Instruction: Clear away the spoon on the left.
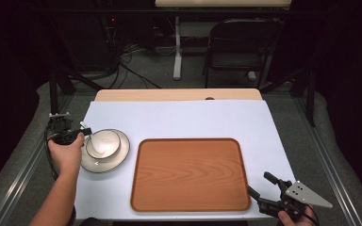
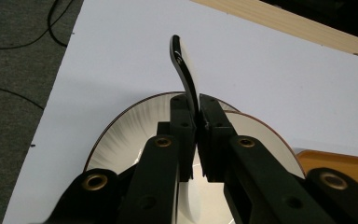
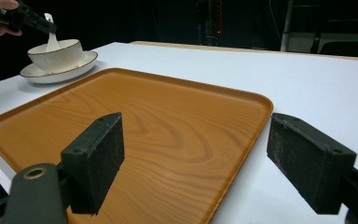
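A white bowl (image 1: pixel 104 143) stands on a white plate (image 1: pixel 115 161) at the table's left, left of a wooden tray (image 1: pixel 188 174). A white spoon (image 2: pixel 185 70) rests in the bowl, its handle rising up. My left gripper (image 2: pixel 198 105) is shut on that handle, with the pads pressed to both sides. From the right gripper view, the left gripper (image 3: pixel 32 21) holds the spoon (image 3: pixel 52 39) over the bowl (image 3: pixel 56 55) and plate (image 3: pixel 58 74). My right gripper (image 1: pixel 259 183) stands open by the tray's near right corner, and nothing is between its pads (image 3: pixel 98 154).
The tray (image 3: pixel 168 121) is bare and lies on a white table cover (image 1: pixel 184 117). A wooden table edge (image 1: pixel 179 94) runs along the back. Beyond it stand a dark chair (image 1: pixel 240 47) and a table leg, with cables on the floor.
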Tool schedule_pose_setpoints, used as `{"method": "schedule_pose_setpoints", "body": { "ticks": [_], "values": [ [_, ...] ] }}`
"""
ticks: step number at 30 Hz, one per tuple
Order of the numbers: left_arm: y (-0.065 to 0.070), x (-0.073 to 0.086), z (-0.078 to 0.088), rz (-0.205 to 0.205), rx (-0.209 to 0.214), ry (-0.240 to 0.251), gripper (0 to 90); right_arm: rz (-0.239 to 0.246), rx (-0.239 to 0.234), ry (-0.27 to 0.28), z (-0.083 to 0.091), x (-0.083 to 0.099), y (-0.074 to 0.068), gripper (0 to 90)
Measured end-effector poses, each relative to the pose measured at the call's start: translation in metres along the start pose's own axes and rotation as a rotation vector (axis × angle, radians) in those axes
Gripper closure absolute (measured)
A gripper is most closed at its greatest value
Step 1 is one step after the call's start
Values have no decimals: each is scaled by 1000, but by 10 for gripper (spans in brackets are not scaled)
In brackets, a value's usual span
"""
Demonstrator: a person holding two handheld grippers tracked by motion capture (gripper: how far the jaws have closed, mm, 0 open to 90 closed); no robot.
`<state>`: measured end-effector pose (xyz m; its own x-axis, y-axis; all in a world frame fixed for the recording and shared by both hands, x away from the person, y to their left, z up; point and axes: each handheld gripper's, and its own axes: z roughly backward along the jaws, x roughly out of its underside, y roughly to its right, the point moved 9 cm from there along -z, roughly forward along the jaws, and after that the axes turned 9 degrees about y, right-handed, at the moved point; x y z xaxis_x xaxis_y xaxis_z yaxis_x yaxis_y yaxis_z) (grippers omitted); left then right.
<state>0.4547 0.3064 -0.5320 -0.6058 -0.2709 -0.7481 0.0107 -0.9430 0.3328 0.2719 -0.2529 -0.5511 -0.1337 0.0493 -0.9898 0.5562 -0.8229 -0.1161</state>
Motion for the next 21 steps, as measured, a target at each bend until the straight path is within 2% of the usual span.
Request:
{"method": "schedule_pose_setpoints", "body": {
  "ticks": [3,11,13,15,21],
  "values": [
    [7,-4,5,-22,10,6,854,0,0,0,0,0,0,183],
    [24,-12,19,-111,27,13,853,0,0,1,0,0,0,183],
    [31,-14,25,-150,36,2,854,0,0,0,0,0,0,183],
    [33,-15,27,-158,39,2,853,0,0,0,0,0,0,183],
    [47,-17,40,-225,68,-40,854,0,1,-1,0,0,0,183]
  ]
}}
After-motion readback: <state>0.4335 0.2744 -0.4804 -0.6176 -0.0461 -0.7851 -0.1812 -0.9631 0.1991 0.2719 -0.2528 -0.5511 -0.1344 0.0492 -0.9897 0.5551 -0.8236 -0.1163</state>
